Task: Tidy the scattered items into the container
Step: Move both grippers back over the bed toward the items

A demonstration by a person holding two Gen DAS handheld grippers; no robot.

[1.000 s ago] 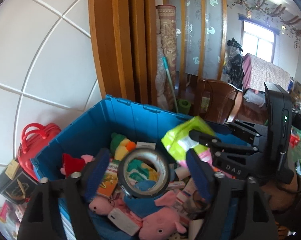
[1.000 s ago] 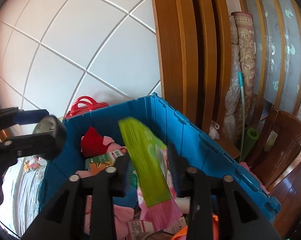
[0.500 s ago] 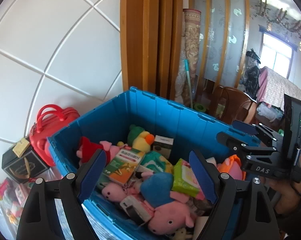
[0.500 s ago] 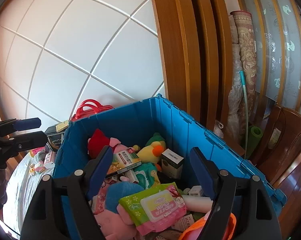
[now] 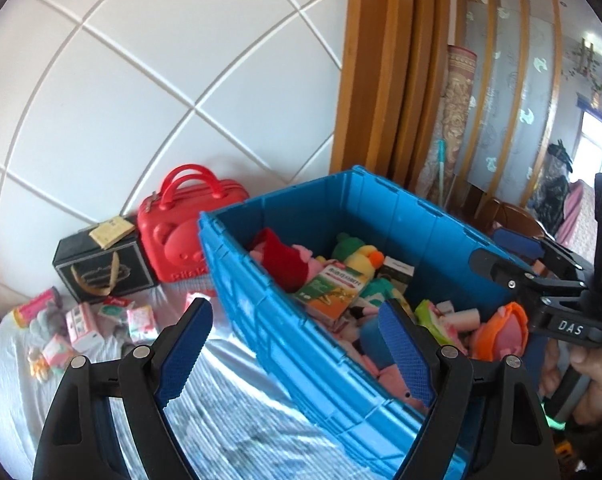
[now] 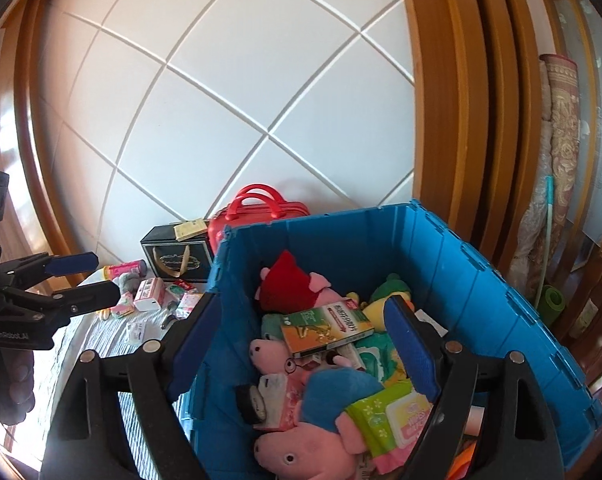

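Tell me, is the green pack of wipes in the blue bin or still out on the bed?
In the bin. The green wipes pack lies on the plush toys inside the blue bin.

Lower bodies of pink plush pigs (image 6: 301,450) buried under the wipes pack (image 6: 397,420) and cut at the bottom edge. Small packets (image 5: 81,326) beyond the blue bin (image 5: 285,344) too blurred to identify. Orange toy (image 5: 501,330) partly hidden behind the bin wall.

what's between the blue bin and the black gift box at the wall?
A red case stands between the blue bin and the black gift box, against the wall; both wrist views show it.
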